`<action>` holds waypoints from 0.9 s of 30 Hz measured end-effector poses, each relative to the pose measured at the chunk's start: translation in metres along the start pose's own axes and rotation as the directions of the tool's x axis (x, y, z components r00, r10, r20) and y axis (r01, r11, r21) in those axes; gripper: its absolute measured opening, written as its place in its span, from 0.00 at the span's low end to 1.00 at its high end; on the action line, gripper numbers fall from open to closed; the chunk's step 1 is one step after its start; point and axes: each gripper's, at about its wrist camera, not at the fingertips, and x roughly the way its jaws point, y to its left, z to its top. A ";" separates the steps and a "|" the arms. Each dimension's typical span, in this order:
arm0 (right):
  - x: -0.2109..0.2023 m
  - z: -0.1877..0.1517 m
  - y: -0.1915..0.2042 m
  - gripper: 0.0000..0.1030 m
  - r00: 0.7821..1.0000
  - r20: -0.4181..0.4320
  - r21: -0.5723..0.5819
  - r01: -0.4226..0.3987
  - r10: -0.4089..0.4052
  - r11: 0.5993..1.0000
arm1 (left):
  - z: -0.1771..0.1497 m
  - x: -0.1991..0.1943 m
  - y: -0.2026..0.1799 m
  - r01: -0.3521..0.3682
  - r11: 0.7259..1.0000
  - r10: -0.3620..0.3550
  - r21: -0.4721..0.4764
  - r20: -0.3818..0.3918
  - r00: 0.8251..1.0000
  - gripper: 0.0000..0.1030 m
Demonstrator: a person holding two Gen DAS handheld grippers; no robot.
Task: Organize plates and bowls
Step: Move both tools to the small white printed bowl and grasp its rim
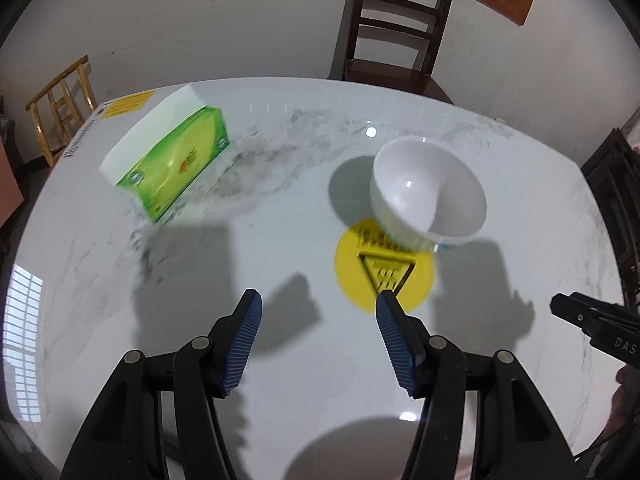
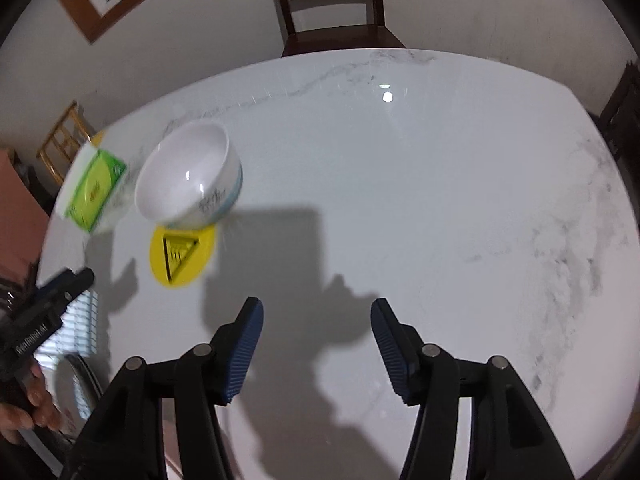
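A white bowl (image 1: 430, 196) stands upright on the white marble table (image 1: 280, 240), partly over a round yellow sticker (image 1: 384, 276). It also shows in the right wrist view (image 2: 190, 178), with a dark pattern on its side. My left gripper (image 1: 318, 306) is open and empty, a short way in front of the bowl and a little to its left. My right gripper (image 2: 316, 310) is open and empty over bare table, to the right of the bowl. A plate (image 2: 74, 388) lies at the lower left edge of the right wrist view, partly hidden.
A green and white tissue box (image 1: 170, 164) lies at the left of the table. A dark wooden chair (image 1: 394, 28) stands behind the far edge, a light wooden chair (image 1: 62, 106) off to the left. The other gripper (image 1: 596, 326) shows at the right edge.
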 end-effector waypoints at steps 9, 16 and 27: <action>0.012 0.054 0.027 0.56 0.992 0.066 -0.036 -0.104 0.106 0.994 | 0.051 0.026 -0.013 0.097 0.994 -0.097 -0.042 -0.002 0.995 0.55; 0.043 0.081 0.058 0.56 0.997 0.027 -0.087 -0.074 0.077 0.993 | 0.071 0.054 -0.023 0.141 0.986 -0.145 -0.091 -0.039 0.989 0.54; 0.087 0.084 0.070 0.34 0.997 -0.020 -0.078 -0.075 0.073 0.994 | 0.074 0.099 -0.022 0.117 0.985 -0.128 -0.126 -0.088 0.988 0.21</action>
